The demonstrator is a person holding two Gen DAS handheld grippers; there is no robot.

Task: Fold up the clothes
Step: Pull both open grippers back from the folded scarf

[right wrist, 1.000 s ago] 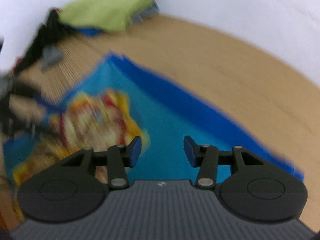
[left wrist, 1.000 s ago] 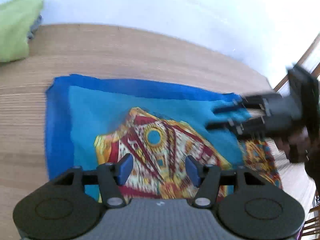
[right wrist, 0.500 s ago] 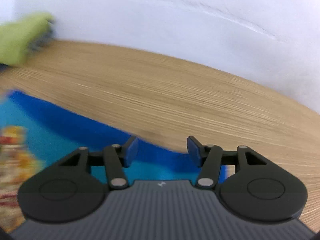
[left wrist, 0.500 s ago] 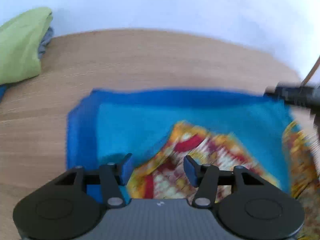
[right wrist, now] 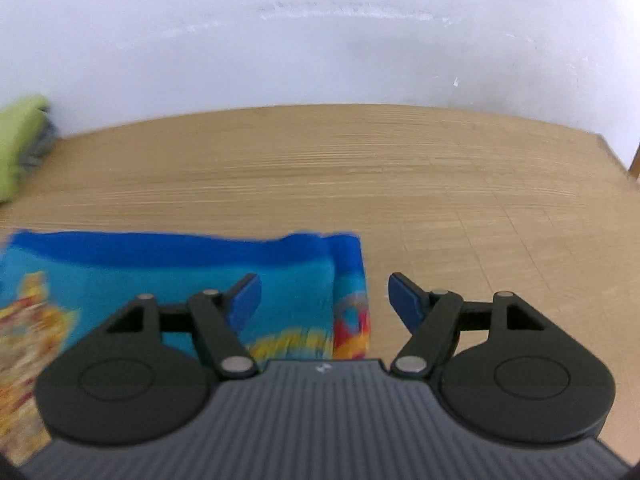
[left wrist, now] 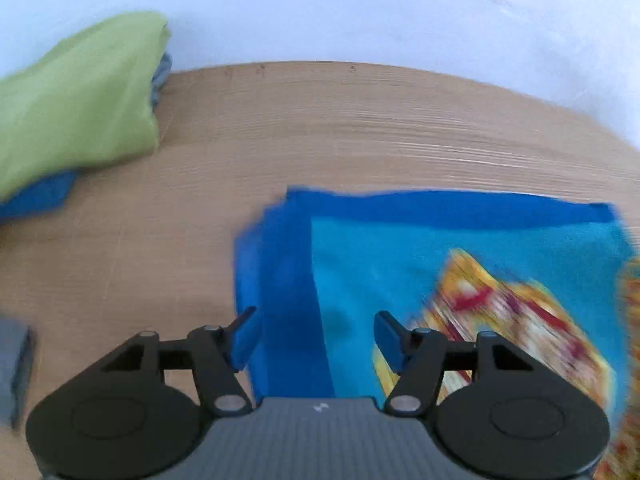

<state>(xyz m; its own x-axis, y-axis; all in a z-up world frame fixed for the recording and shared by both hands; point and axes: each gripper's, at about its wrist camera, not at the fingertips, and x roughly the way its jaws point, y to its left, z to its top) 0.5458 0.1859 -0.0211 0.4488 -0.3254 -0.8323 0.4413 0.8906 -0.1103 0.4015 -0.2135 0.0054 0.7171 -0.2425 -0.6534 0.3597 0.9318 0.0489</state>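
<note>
A blue and turquoise garment (left wrist: 400,256) with a yellow and red print lies flat on the wooden table (left wrist: 320,128). My left gripper (left wrist: 314,334) hovers over the garment's dark blue left edge, jaws opening, nothing pressed between the pads. In the right wrist view the same garment (right wrist: 160,268) shows its folded right edge. My right gripper (right wrist: 324,300) hangs over that edge, jaws opening wide, the cloth below and not gripped.
A folded green garment (left wrist: 72,112) lies on a grey and blue stack at the table's far left, also seen as the green garment (right wrist: 16,140). A grey cloth (left wrist: 16,364) lies at the near left. A white wall (right wrist: 320,40) backs the table.
Both views have swung outward: the left gripper shifted to the garment's left edge, the right gripper rolled and moved to its right edge. The right jaws stand wider than before.
</note>
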